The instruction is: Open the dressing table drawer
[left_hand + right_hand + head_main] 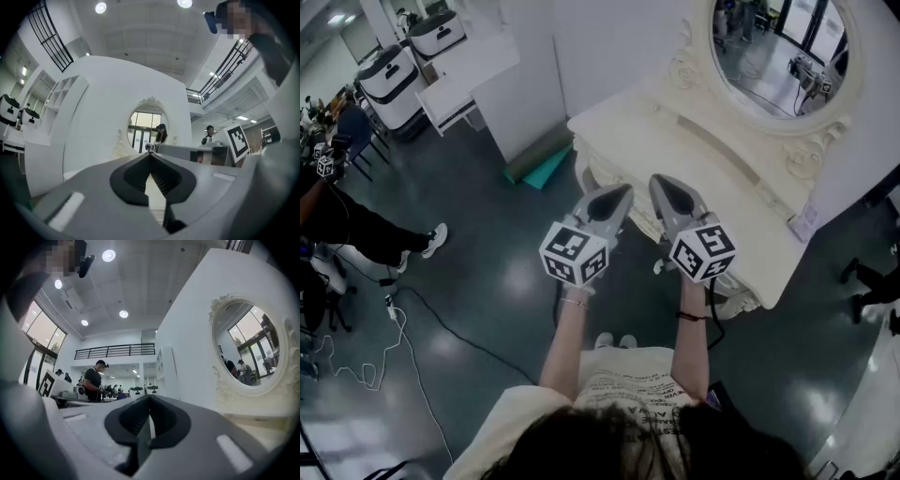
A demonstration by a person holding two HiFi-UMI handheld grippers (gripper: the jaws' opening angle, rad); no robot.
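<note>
The cream dressing table (pixel 694 150) with its oval mirror (pixel 778 47) stands at the upper right. I cannot make out its drawer front, which lies under the tabletop's overhang and behind the grippers. Both grippers are held side by side just before the table's front edge, pointing at it. The left gripper (pixel 623 192) is shut with nothing in it, its jaws meeting at the tips (pixel 151 155). The right gripper (pixel 661 183) is also shut and empty (pixel 149 400). The mirror shows ahead in the left gripper view (pixel 146 124) and to the right in the right gripper view (pixel 248 345).
A person in dark clothes (pixel 356 230) stands at the left, and a white cable (pixel 394 347) trails over the grey floor. White shelving (pixel 478 80) and rolled teal mats (pixel 539 164) sit behind the table's left end. A paper tag (pixel 803 222) rests on the tabletop.
</note>
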